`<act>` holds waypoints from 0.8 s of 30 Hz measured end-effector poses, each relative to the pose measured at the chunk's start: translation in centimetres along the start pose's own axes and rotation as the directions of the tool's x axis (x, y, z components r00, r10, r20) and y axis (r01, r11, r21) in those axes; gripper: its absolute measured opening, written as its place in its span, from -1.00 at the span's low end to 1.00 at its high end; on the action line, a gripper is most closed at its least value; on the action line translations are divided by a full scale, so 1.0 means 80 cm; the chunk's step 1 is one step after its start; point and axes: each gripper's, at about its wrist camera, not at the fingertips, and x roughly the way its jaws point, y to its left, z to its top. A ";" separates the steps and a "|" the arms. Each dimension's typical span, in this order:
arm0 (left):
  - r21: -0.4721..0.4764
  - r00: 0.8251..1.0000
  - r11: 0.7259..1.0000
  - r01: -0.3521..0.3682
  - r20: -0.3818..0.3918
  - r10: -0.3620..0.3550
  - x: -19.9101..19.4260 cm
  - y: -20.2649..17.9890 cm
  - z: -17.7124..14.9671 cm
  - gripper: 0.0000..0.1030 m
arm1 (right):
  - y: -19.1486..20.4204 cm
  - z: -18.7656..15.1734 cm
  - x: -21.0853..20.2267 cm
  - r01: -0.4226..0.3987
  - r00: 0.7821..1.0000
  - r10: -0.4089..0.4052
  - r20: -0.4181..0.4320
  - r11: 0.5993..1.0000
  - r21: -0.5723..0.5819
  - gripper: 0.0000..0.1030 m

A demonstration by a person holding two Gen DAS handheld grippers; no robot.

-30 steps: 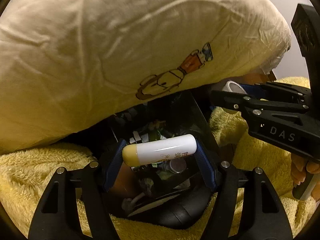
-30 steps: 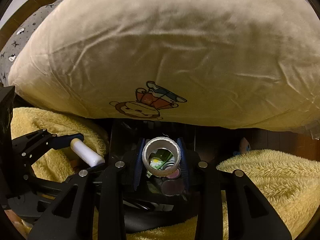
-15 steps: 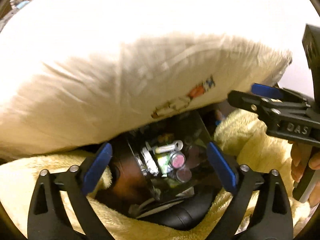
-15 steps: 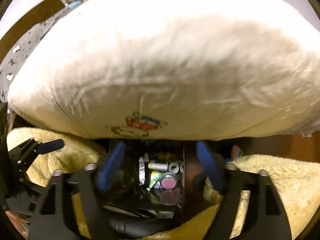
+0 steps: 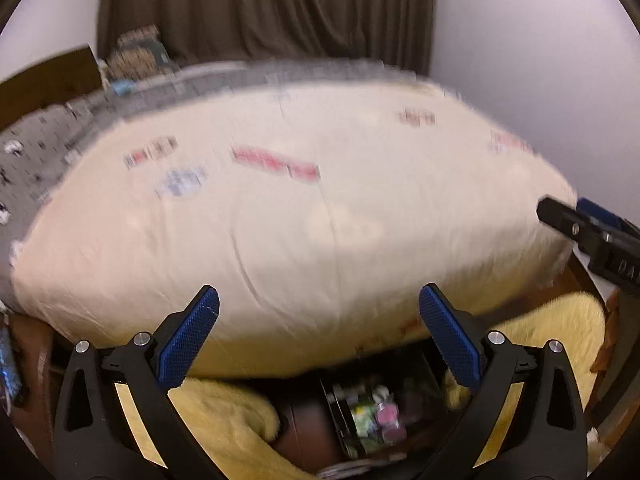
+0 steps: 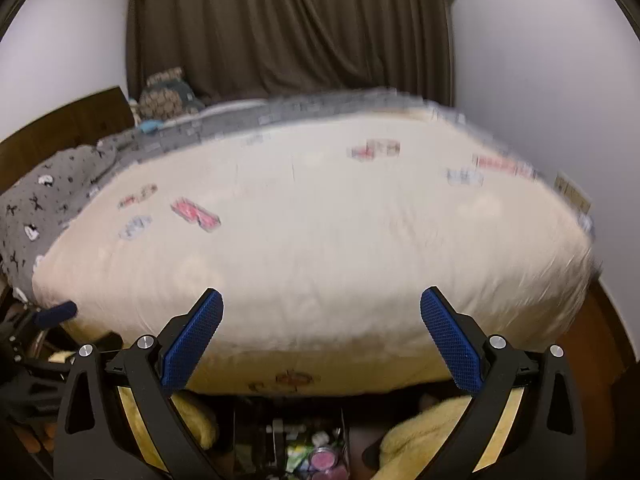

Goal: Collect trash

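The left gripper (image 5: pixel 319 340) is standing with its jaws spread wide and nothing between them; its blue ribbed pads (image 5: pixel 188 340) are framing only the cream pillow (image 5: pixel 304 216) behind. Those jaws have just been opening, and no thing is lying between them now. The right gripper (image 6: pixel 321 340) is likewise gaping wide and holding nothing, its jaws also having just been opening, with empty air between its pads (image 6: pixel 452 344).

The collected trash is sitting low in the frames, inside a dark bin (image 5: pixel 332 412) that is wedged between folds of a fuzzy yellow blanket (image 5: pixel 224 412) under the front edge of the pillow. In the left wrist view, small litter (image 5: pixel 376 416) is showing in the bin's mouth: a green-and-white wrapper and two round pink-topped lids, all blurred. In the right wrist view the same heap (image 6: pixel 316 456) is lying at the bottom edge, with the pink lids nearest the camera. A short white tube (image 6: pixel 286 428) is lying there with its long axis running left to right across the picture; which end is its cap I cannot tell through the blur.

The tip of the right gripper is poking in at the right edge of the left wrist view, just in front of the pillow's end. A brown curtain (image 6: pixel 288 28) is hanging behind the bed, and a grey patterned cover (image 6: pixel 52 192) is lying left of the pillow.
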 end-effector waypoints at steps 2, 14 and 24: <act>-0.010 0.998 1.000 -0.011 0.067 0.012 -0.026 0.002 0.017 0.84 | 0.004 0.010 -0.015 0.018 0.999 -0.017 0.037 0.999 -0.028 0.93; -0.045 0.967 0.997 -0.057 0.248 0.066 -0.098 -0.003 0.047 0.84 | 0.015 0.029 -0.071 0.075 0.985 -0.068 0.159 0.996 -0.040 0.93; -0.044 0.962 0.996 -0.081 0.258 0.090 -0.107 0.000 0.044 0.84 | 0.029 0.026 -0.069 0.055 0.989 -0.043 0.144 0.995 -0.084 0.93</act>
